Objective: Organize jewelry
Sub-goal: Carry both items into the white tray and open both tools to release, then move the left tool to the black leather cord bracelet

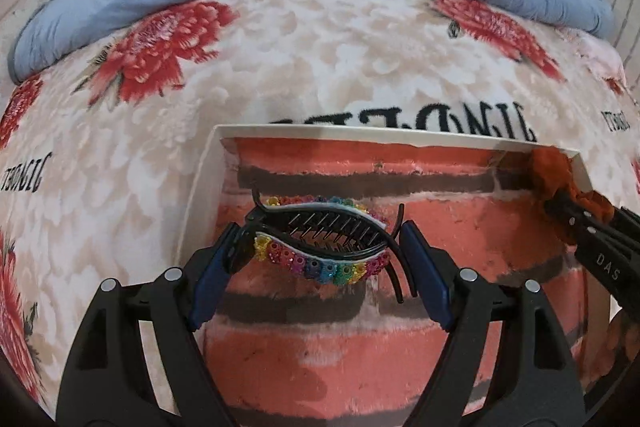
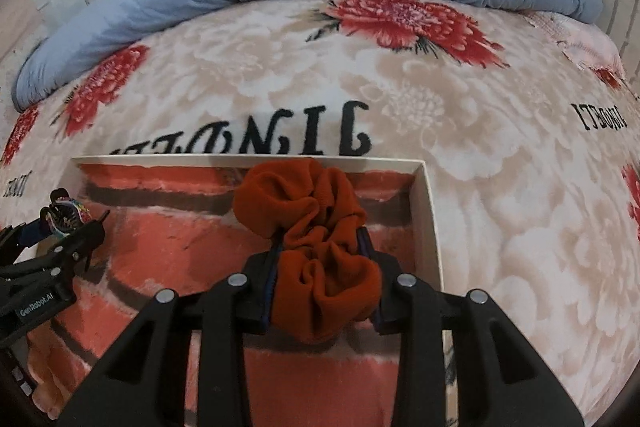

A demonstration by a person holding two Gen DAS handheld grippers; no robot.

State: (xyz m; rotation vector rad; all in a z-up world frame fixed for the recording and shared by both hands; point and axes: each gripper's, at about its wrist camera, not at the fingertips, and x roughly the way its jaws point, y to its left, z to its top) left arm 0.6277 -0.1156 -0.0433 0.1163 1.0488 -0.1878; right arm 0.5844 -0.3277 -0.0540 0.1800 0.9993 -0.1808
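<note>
Both grippers hang over the open white box: the left gripper, clamped endwise on the rainbow hair clip lying left-to-right, over its left half, and the right gripper, squeezing the rust scrunchie, by its far right corner

Left hand-held gripper clamping rainbow-beaded hair claw over white box, floral blanket
</note>
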